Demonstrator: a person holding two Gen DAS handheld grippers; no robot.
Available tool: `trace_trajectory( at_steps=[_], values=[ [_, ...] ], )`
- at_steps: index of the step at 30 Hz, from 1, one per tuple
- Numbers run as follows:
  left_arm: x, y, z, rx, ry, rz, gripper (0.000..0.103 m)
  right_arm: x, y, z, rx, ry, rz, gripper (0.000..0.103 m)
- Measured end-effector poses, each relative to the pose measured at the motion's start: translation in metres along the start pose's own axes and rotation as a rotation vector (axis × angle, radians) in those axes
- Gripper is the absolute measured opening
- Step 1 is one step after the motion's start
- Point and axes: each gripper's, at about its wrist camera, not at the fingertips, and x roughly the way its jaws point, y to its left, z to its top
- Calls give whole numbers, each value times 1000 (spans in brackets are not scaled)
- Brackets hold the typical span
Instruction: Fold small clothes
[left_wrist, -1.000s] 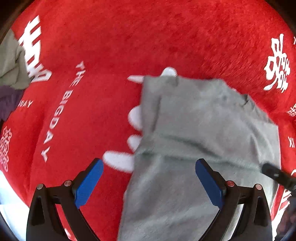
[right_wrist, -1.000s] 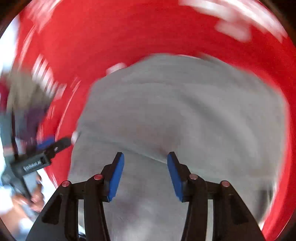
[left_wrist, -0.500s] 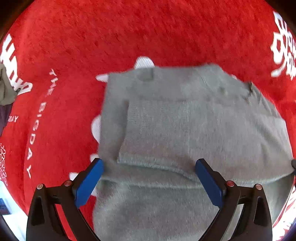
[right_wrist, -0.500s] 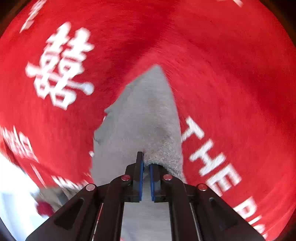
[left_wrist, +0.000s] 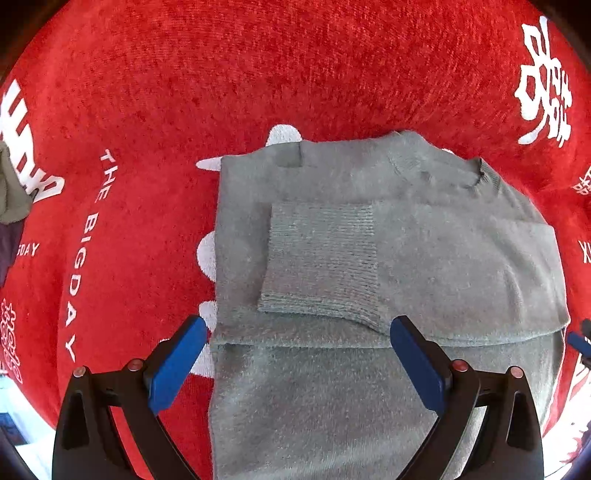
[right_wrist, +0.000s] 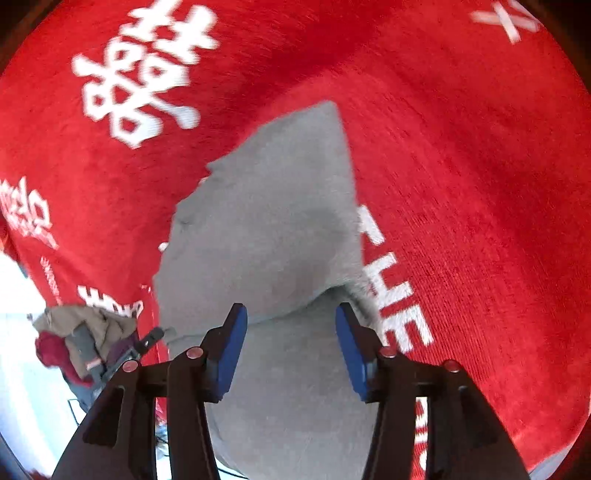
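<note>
A grey knit sweater (left_wrist: 424, 236) lies on the red cloth (left_wrist: 258, 74), its ribbed sleeve cuff (left_wrist: 321, 258) folded across the chest and its neckline at the upper right. My left gripper (left_wrist: 298, 328) hangs open just above the sweater's lower half, its blue pads clear of the fabric. In the right wrist view the sweater (right_wrist: 266, 206) stretches away from my right gripper (right_wrist: 290, 314). Its jaws are opening; a folded edge of the sweater lies between them, and the pads do not press on it. One blue tip of the right gripper (left_wrist: 580, 339) shows at the sweater's right edge.
The red cloth (right_wrist: 461, 184) carries white lettering and characters. A pile of other clothes (right_wrist: 85, 332) lies at the cloth's edge, also visible as the pile of clothes (left_wrist: 11, 195) at the far left. White floor (right_wrist: 22, 369) shows beyond the cloth's border.
The right gripper, shut on the sweater's edge half a second ago, has let it go and stands apart. The left gripper has shifted over the sweater, which now sits more centred in its view.
</note>
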Motion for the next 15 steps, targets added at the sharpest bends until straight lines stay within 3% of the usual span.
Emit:
trace_trajectory(
  at_steps=[4,8,9,10,13,15],
  values=[
    [11,12,18,-19,-11,4,100,-12,8,17,-51,-62,-74,54],
    [35,27,32,-84,44,-22,100,20,-16,53,8,-6,-134,51],
    [38,27,31,-78,43,-16,100,31,-21,58,32,32,-132,22],
    [39,26,29,-64,41,7,100,33,-23,59,15,36,-134,11],
    [33,21,18,-30,38,30,100,36,-15,60,-85,23,-202,11],
    [18,16,7,-15,21,21,100,32,-9,57,-89,17,-250,21]
  ],
)
